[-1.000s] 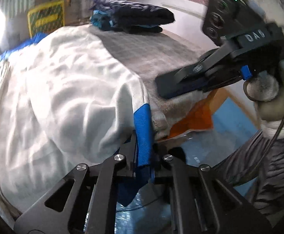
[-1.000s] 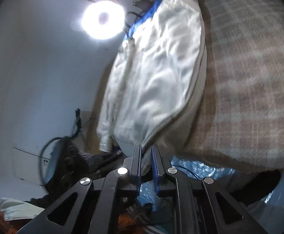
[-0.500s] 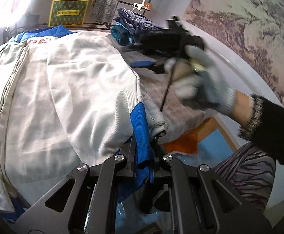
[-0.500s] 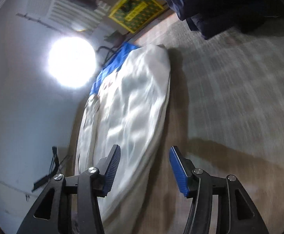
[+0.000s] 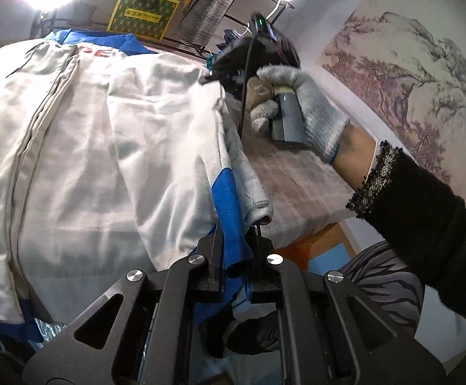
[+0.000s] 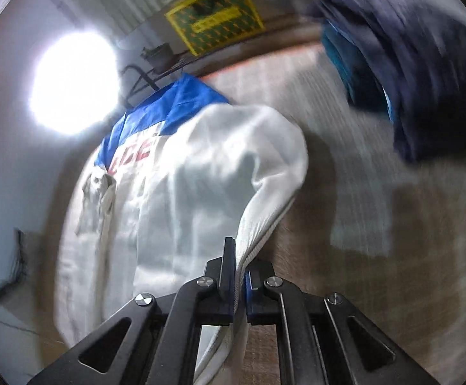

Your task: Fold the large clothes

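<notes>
Now my left claw (image 5: 233,253) pinches the jacket's (image 5: 104,128) blue hem at 6 o'clock, my right claw (image 6: 240,276), just closing, clamps its white edge; folding barely begun.

The right gripper (image 6: 240,280) has just been closing and its jaws now pinch the white edge of the jacket (image 6: 201,192); the jacket lies on a checked tabletop (image 6: 377,224); dark folded clothes (image 6: 409,64) sit beyond, blurred.

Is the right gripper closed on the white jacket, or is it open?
Closed on it: the right gripper pinches the white jacket's side edge, having just closed.
</notes>
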Demonstrator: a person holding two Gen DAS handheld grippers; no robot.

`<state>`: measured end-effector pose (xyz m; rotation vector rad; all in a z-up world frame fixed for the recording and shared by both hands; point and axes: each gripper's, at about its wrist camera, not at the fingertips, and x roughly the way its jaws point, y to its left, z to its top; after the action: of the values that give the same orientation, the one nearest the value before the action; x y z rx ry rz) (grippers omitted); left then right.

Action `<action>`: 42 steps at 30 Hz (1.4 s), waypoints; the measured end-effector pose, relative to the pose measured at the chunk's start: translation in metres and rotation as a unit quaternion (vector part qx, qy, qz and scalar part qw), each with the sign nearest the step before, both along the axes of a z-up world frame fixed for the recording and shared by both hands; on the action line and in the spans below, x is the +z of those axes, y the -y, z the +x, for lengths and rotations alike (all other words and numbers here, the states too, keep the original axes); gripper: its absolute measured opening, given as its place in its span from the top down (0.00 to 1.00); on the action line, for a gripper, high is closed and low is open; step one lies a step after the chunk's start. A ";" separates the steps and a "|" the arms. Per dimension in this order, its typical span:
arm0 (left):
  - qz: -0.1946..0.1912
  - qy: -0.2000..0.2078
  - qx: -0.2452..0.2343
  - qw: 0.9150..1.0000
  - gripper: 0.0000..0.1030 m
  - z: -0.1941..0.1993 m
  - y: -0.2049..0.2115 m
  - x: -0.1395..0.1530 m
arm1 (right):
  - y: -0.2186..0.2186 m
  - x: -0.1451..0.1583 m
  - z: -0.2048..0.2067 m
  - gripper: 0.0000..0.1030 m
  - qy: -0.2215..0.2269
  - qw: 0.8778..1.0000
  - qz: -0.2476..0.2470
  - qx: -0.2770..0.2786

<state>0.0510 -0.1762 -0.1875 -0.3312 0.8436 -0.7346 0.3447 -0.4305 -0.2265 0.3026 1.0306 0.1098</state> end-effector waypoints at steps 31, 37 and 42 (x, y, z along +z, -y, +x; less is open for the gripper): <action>-0.044 -0.139 0.148 0.978 0.94 -0.004 -0.118 -0.081 | -0.257 -0.029 0.043 0.71 0.010 0.960 -0.147 0.239; -0.050 -0.142 0.144 0.978 0.95 -0.002 -0.117 -0.090 | -0.200 0.025 0.002 0.69 0.038 0.978 -0.068 0.195; -0.057 -0.146 0.134 0.979 0.95 0.000 -0.118 -0.094 | -0.177 0.025 -0.072 0.61 0.021 0.977 -0.098 0.188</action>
<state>0.0509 -0.0584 -0.2818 -0.6545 1.0103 -0.4880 0.2729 -0.2539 -0.2011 -0.0770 1.0379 0.3529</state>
